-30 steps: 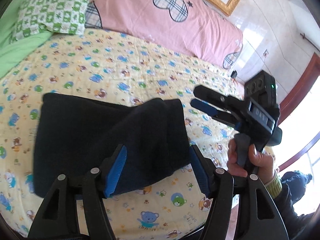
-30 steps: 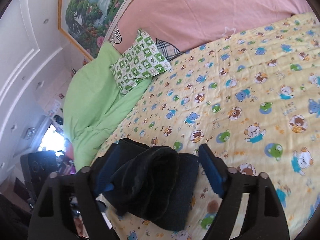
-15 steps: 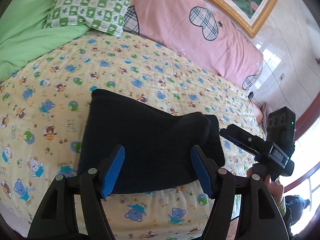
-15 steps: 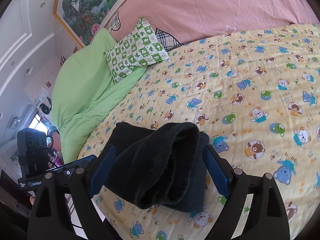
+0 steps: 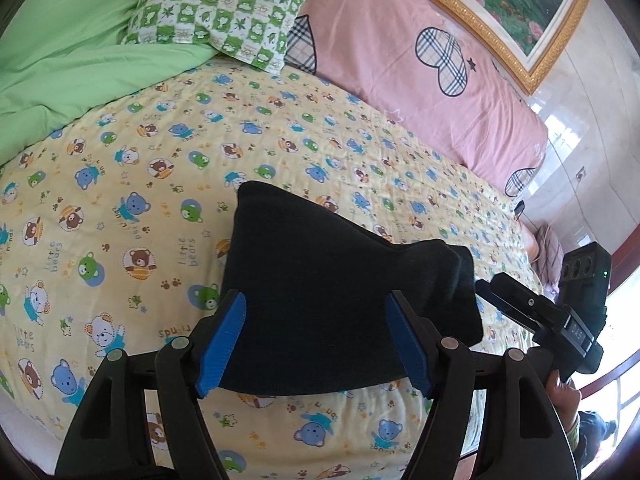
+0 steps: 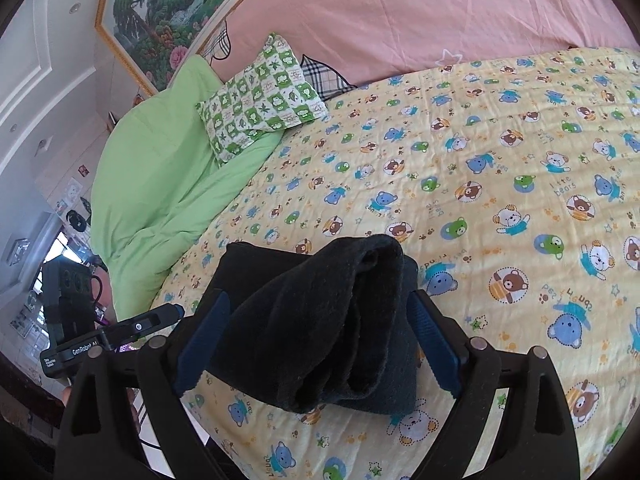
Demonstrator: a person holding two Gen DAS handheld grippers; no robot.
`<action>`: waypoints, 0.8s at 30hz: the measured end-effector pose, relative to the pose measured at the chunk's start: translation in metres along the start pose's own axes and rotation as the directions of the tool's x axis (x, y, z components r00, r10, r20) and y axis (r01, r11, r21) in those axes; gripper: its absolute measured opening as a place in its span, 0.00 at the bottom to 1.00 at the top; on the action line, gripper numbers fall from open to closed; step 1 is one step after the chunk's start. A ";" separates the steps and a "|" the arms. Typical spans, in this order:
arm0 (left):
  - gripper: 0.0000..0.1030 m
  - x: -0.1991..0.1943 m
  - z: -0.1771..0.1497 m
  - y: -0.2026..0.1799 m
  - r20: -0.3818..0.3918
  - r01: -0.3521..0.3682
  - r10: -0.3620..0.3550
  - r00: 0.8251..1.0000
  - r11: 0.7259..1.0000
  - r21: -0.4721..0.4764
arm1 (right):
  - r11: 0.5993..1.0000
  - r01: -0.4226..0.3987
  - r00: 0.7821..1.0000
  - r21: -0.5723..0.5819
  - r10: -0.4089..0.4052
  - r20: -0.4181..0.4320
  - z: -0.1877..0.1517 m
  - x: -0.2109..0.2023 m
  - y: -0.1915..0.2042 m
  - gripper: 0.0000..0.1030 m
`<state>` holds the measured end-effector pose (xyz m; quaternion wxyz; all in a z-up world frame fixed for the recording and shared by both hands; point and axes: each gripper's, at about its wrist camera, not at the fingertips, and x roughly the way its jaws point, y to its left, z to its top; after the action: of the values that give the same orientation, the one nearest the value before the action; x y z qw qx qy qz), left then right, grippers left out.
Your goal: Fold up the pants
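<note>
Left gripper [image 5: 316,340]: released, fingers wide apart, low centre of frame, nothing held.
Pants [image 5: 340,300]: centre of frame, folded dark bundle on the bedsheet [image 5: 120,208].
Handling: probably soft, thick, light, limp; best pinched at the doubled edge.
Right gripper [image 6: 316,344]: released, straddling the rolled end.
</note>
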<state>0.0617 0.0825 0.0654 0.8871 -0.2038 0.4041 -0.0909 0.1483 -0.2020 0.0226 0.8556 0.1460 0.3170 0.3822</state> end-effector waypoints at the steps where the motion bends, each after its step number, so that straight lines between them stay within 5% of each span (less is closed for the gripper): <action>1: 0.71 0.001 0.001 0.003 -0.002 -0.004 0.004 1.000 1.000 -0.003 | 1.000 0.012 1.000 0.002 -0.012 -0.002 -0.001 0.001 0.000 0.91; 24: 0.76 0.048 0.010 0.039 -0.128 -0.035 0.031 0.991 0.999 -0.027 | 0.995 0.019 0.997 0.093 -0.011 -0.078 -0.017 0.021 -0.018 0.91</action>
<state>0.1009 0.1048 0.0221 0.8578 -0.2038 0.4646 -0.0830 0.1584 -0.1987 -0.0080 0.8378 0.1689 0.3685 0.3658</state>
